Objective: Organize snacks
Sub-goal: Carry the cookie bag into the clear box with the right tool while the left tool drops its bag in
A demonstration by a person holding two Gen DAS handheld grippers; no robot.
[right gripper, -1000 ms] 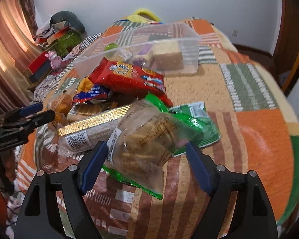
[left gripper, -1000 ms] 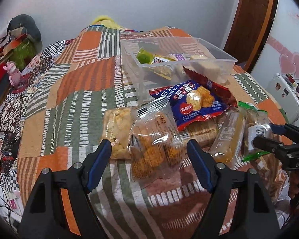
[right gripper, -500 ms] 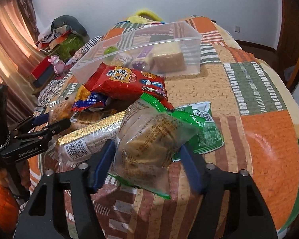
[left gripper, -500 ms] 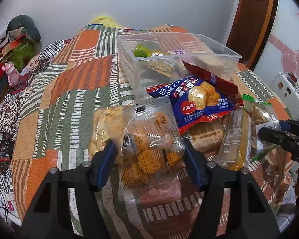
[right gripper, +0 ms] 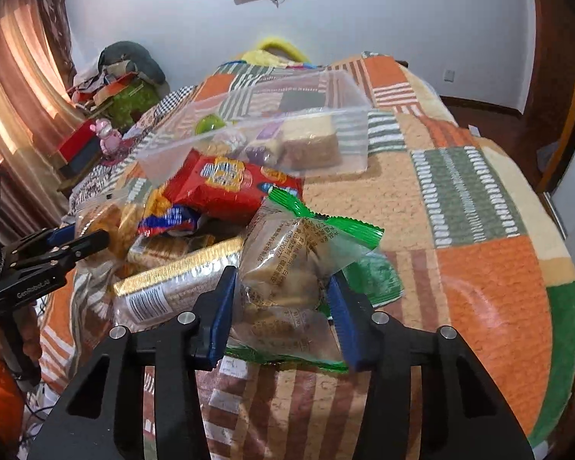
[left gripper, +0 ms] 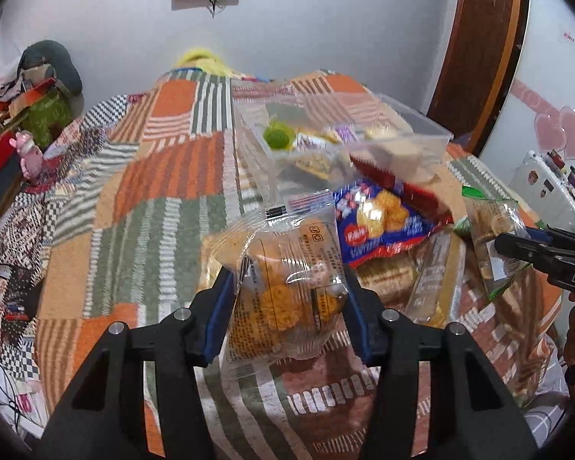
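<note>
Our left gripper (left gripper: 287, 306) pinches a clear bag of orange snacks (left gripper: 287, 283), our right gripper (right gripper: 281, 306) a green-edged pastry bag (right gripper: 287, 264). Both sit over the patchwork blanket (right gripper: 479, 268), near the clear bin (right gripper: 287, 130). A white wall (left gripper: 326, 30) stands behind.

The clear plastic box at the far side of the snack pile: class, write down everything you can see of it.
The clear plastic box is a rectangular, see-through, thin-walled tub with a rim and no lid on it. It stands upright on the patchwork blanket, beyond the snack pile. Inside lie a green round item, a tan block-shaped snack, a purple wrapper and some other small packets. The red snack bag leans against its near wall. Neither gripper touches it.
</note>
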